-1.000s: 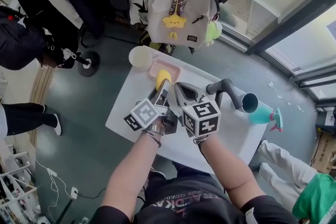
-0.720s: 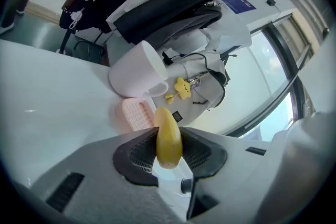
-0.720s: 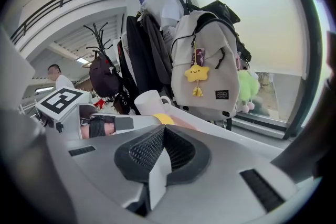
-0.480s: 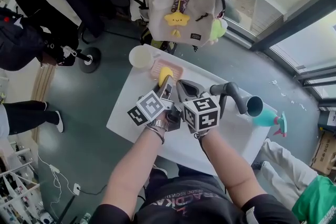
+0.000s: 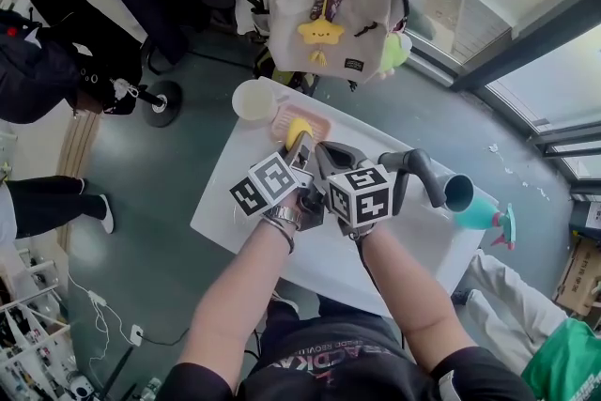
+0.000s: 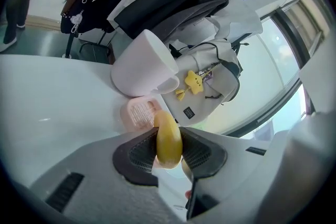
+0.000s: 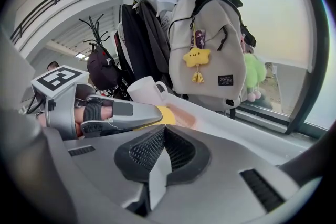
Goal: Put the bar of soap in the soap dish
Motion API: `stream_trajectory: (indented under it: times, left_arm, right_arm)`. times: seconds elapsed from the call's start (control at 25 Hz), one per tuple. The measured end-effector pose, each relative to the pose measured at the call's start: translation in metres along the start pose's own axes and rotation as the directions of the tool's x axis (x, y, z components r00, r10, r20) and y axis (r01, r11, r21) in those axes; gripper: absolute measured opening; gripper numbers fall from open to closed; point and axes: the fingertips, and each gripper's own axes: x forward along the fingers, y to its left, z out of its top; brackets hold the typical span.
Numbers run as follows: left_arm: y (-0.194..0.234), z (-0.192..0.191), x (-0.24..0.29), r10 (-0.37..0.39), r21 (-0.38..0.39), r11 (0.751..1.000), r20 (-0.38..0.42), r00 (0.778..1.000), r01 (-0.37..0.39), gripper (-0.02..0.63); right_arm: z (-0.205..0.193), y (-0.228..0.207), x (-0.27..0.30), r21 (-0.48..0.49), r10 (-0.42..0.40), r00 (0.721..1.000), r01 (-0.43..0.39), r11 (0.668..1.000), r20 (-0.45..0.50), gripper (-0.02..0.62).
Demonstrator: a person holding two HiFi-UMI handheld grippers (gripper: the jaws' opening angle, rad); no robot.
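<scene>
My left gripper [image 6: 169, 155] is shut on a yellow bar of soap [image 6: 168, 136], held on edge between the black pads. The soap [image 5: 297, 131] hangs just above the near end of the pink soap dish [image 5: 286, 119] at the far left of the white table [image 5: 225, 192]. From the left gripper view the ribbed pink dish [image 6: 137, 113] lies just beyond the soap. My right gripper [image 7: 164, 157] is shut with nothing in it, close beside the left gripper [image 7: 131, 115] on its right. It points at the soap [image 7: 164, 114] and the dish [image 7: 184, 114].
A white mug [image 5: 252, 100] stands at the table's far left corner, right behind the dish. A grey hair dryer [image 5: 427, 178] lies at the right, a teal spray bottle [image 5: 484, 216] past it. A backpack [image 5: 333, 0] and coats hang behind the table.
Both grippers have sunk towards the table. The left gripper has brought the soap closer to the pink dish. The right gripper stays shut beside it.
</scene>
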Motion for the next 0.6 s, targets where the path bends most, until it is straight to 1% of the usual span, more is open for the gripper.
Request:
stream_trajectory:
  times: [0.4,0.6]
  left_arm:
    - [-0.0063,0.0031,0.0015,0.002,0.059,0.998,-0.004,1.000,-0.001,0.127]
    - [-0.0070,0.0075,-0.0044,0.002,0.070,0.998,0.004,1.000,-0.002,0.135]
  right_arm:
    - [-0.0013,-0.0011,0.0037,-0.008,0.017,1.000,-0.017,1.000,-0.009,0.012]
    - [-0.0008,0.0007,0.0057,-0.008,0.020,1.000,-0.020,1.000,-0.010,0.014]
